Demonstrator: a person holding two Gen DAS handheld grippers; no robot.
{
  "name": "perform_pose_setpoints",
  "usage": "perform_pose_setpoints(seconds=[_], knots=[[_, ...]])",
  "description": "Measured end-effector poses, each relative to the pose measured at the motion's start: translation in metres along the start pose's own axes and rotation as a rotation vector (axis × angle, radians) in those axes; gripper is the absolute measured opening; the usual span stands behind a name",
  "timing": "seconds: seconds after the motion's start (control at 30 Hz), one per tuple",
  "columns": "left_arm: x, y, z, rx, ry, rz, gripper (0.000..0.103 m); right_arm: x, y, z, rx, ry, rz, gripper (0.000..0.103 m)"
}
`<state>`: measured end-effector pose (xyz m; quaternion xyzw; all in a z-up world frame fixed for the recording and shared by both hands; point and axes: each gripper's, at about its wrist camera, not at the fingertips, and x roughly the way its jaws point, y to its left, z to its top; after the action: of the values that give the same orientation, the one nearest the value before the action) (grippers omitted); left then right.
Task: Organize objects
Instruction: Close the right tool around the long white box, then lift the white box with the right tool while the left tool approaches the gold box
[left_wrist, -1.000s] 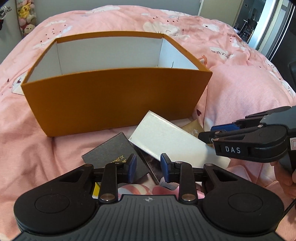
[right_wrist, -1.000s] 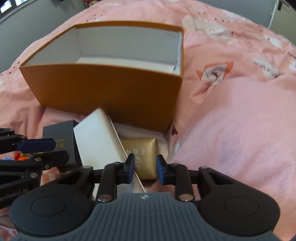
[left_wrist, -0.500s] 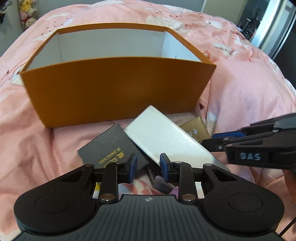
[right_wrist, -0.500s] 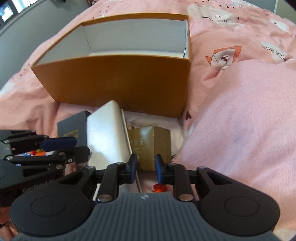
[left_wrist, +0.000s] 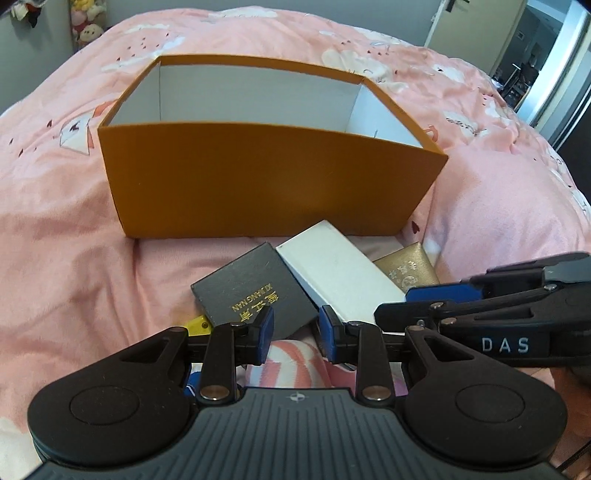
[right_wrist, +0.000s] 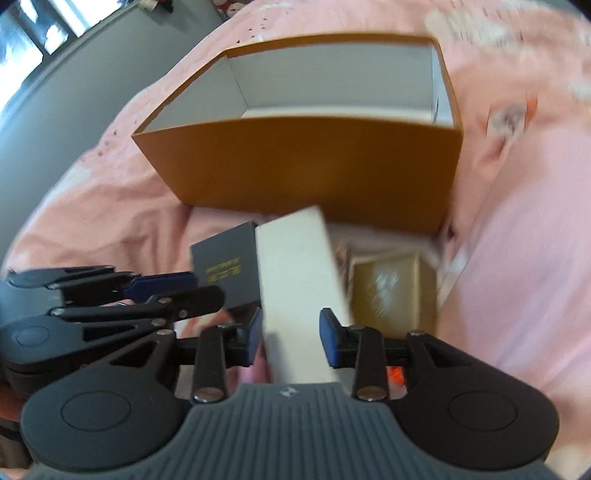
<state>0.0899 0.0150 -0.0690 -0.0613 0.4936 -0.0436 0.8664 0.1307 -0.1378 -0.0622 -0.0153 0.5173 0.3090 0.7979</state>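
Observation:
An open orange box (left_wrist: 266, 177) (right_wrist: 314, 166) with a white inside stands on the pink bed. In front of it lie a black box with gold lettering (left_wrist: 255, 291) (right_wrist: 225, 266), a long white box (left_wrist: 340, 273) (right_wrist: 299, 277) and a gold box (left_wrist: 406, 267) (right_wrist: 391, 291). My left gripper (left_wrist: 295, 334) (right_wrist: 207, 288) hovers open by the black box's near corner, gripping nothing. My right gripper (right_wrist: 290, 336) (left_wrist: 395, 304) is over the white box's near end. Its jaws are opening, and the box shows between them without either pad pressing on it. That view is blurred.
A yellow item (left_wrist: 197, 325) and a pink-striped item (left_wrist: 291, 362) lie under the left gripper. Something orange-red (right_wrist: 395, 374) peeks out beside the right fingers. A raised fold of pink duvet (left_wrist: 498, 206) bulges right of the box. Plush toys (left_wrist: 86, 26) sit far left.
The right gripper narrowed its jaws, then widened them, and swung from over the gold box to over the white box. The left gripper rolled slightly and kept its gap.

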Motion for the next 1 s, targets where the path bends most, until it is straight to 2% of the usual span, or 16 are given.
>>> perform_pose_setpoints(seconds=[0.17, 0.2, 0.3, 0.33, 0.43, 0.6, 0.67, 0.73, 0.87, 1.0], knots=[[0.002, 0.008, -0.003, -0.019, 0.007, 0.039, 0.029, 0.018, 0.018, -0.001, -0.153, 0.049, -0.046, 0.035], [0.002, 0.010, -0.003, -0.027, 0.009, 0.032, 0.029, 0.021, 0.023, -0.001, -0.188, 0.051, -0.069, 0.037], [0.002, 0.014, -0.004, -0.043, 0.008, 0.025, 0.029, 0.029, 0.037, 0.002, -0.268, 0.065, -0.131, 0.057], [0.002, 0.016, -0.004, -0.046, 0.005, 0.027, 0.029, 0.034, 0.042, 0.002, -0.298, 0.069, -0.156, 0.060], [0.001, 0.021, -0.004, -0.063, 0.001, 0.023, 0.029, 0.047, 0.053, 0.000, -0.407, 0.084, -0.239, 0.063], [0.003, 0.023, -0.005, -0.073, 0.008, 0.008, 0.029, 0.063, 0.059, 0.003, -0.487, 0.095, -0.322, 0.063], [0.002, 0.022, -0.006, -0.070, 0.003, 0.002, 0.029, 0.066, 0.053, 0.004, -0.479, 0.104, -0.331, 0.062], [0.000, 0.023, -0.006, -0.069, -0.004, -0.003, 0.030, 0.059, 0.045, 0.007, -0.428, 0.099, -0.303, 0.061], [0.000, 0.021, -0.005, -0.063, -0.006, -0.028, 0.030, 0.037, 0.017, 0.014, -0.258, 0.115, -0.207, 0.061], [0.001, 0.015, -0.004, -0.038, -0.005, -0.056, 0.030, 0.016, -0.017, 0.013, -0.050, 0.139, -0.075, 0.061]])
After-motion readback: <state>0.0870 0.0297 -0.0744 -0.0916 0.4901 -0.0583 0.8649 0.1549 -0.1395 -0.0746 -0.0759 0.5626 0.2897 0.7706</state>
